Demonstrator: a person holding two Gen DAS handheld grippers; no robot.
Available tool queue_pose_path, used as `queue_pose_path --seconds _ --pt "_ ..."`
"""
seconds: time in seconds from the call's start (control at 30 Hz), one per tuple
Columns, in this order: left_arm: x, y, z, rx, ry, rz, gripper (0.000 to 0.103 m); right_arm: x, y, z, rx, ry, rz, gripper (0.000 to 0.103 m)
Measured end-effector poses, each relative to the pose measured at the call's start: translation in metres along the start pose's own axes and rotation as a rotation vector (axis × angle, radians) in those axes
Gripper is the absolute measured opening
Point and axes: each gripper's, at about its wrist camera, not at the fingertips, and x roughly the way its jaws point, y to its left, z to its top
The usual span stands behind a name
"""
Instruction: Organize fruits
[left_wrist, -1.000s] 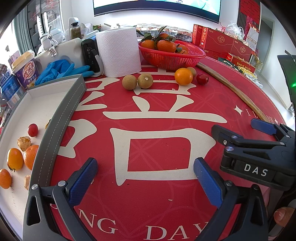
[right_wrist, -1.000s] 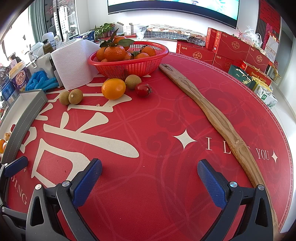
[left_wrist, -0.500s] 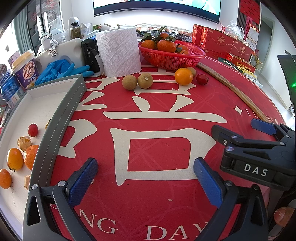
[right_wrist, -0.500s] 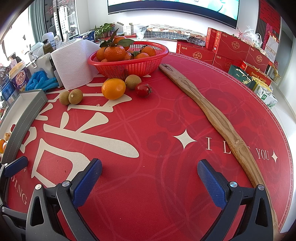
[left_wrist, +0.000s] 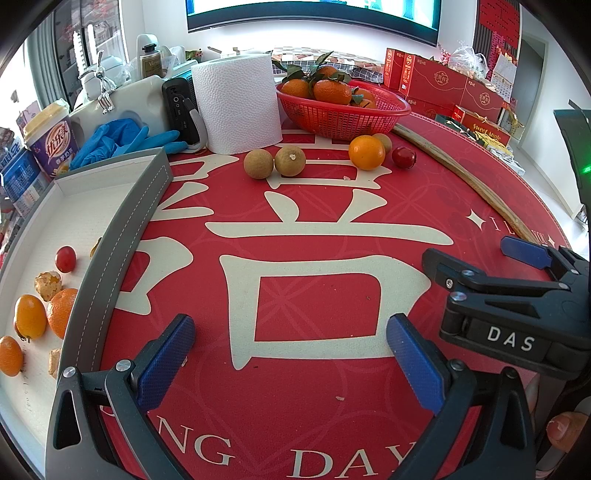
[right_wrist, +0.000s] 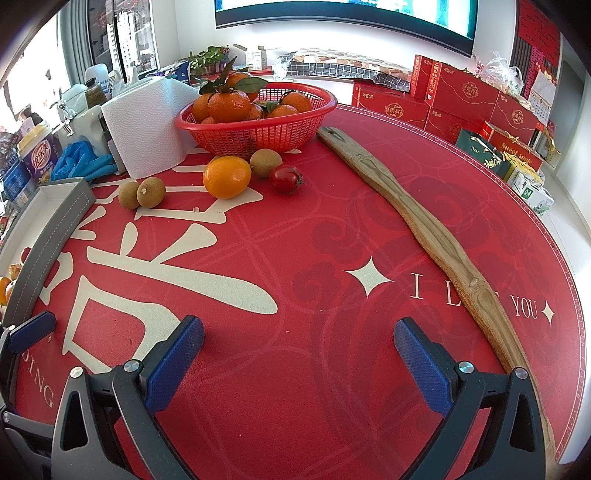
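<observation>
Red cloth covers the table (right_wrist: 332, 229), where both the left tool (left_wrist: 288, 354) and right tool (right_wrist: 295, 354) hover spread and empty, well short of the loose orange (right_wrist: 226, 176), cherry tomato (right_wrist: 285, 178) and longans (right_wrist: 150, 191) beside the red basket (right_wrist: 258, 129).

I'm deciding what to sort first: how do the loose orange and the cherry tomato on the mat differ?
The orange is much bigger than the tomato. The orange is orange and the tomato is deep red. The tomato shows a small green stem end; none is visible on the orange. The orange lies left of the tomato, with a gap between. Both are round, glossy and loose on the red mat before the basket.
</observation>
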Motion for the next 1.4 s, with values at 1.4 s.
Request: queue_pose_path --seconds 1.4 --pt "0.004 0.005 0.011 0.01 0.018 -0.001 0.097 0.006 0.002 0.006 -0.018 0.005 0.013 0.103"
